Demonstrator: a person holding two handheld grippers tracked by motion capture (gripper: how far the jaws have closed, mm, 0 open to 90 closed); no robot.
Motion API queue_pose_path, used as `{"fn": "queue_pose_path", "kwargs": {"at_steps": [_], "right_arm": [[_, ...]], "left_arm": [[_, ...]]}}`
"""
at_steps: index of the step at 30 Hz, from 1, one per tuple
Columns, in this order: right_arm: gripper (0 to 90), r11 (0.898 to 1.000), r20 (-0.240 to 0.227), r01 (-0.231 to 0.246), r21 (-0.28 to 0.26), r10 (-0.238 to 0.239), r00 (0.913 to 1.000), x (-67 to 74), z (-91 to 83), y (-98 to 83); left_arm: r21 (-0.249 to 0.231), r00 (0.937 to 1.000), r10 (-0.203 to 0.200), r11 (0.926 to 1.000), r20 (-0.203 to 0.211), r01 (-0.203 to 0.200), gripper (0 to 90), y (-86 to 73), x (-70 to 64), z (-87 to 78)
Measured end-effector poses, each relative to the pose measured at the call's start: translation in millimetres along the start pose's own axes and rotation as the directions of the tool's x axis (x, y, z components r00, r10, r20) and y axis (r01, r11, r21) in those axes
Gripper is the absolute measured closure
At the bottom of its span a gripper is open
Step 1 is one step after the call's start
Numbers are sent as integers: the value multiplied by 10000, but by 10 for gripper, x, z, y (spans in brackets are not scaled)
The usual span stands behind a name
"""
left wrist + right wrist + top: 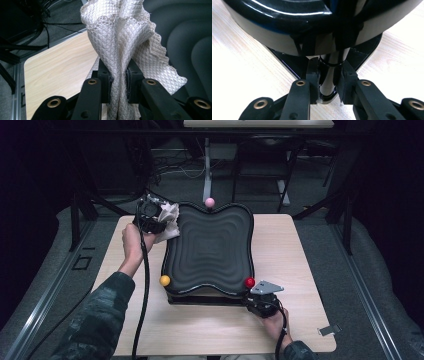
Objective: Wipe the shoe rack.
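A black tray (210,250) with a rippled top stands on the light wooden table (290,250). It carries a pink ball (210,202) at the far edge, a yellow ball (164,280) at the near left corner and a red ball (249,282) at the near right corner. At the tray's far left corner my left gripper (162,217) is shut on a white quilted cloth (170,222). In the left gripper view the cloth (120,37) is bunched between the pads of the left gripper (118,75), beside the tray (190,37). My right gripper (250,296) (329,77) is shut on a cream corner post (329,82) under the tray rim (287,15).
A small metal clip (329,330) lies near the table's near right edge. The left gripper's cable (145,285) runs along the person's left forearm. Dark frame legs and cables stand on the floor behind the table. Bare tabletop (57,67) lies to the left of the cloth.
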State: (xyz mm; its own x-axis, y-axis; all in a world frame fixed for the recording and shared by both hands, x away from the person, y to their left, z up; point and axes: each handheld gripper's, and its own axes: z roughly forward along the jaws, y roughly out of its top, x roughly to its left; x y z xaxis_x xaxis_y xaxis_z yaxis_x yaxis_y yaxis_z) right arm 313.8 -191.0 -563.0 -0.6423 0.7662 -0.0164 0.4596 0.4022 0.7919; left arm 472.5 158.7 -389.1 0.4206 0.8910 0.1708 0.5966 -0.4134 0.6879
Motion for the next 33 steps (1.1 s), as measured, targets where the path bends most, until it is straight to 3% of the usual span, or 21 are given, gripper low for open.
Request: {"fn": "queue_pose_path", "kwargs": {"at_steps": [17,33], "right_arm": [[740,10000,-20,-21,-13,21,10000,0,3,2],[740,10000,6,-18,3,18,10000,3,2,4]], "left_arm": [[-78,9964,703,9975,475,-700,778,-343,-189,-103],[-262,9935,610,9979,956,-588,779,-737,-271,-204]]}}
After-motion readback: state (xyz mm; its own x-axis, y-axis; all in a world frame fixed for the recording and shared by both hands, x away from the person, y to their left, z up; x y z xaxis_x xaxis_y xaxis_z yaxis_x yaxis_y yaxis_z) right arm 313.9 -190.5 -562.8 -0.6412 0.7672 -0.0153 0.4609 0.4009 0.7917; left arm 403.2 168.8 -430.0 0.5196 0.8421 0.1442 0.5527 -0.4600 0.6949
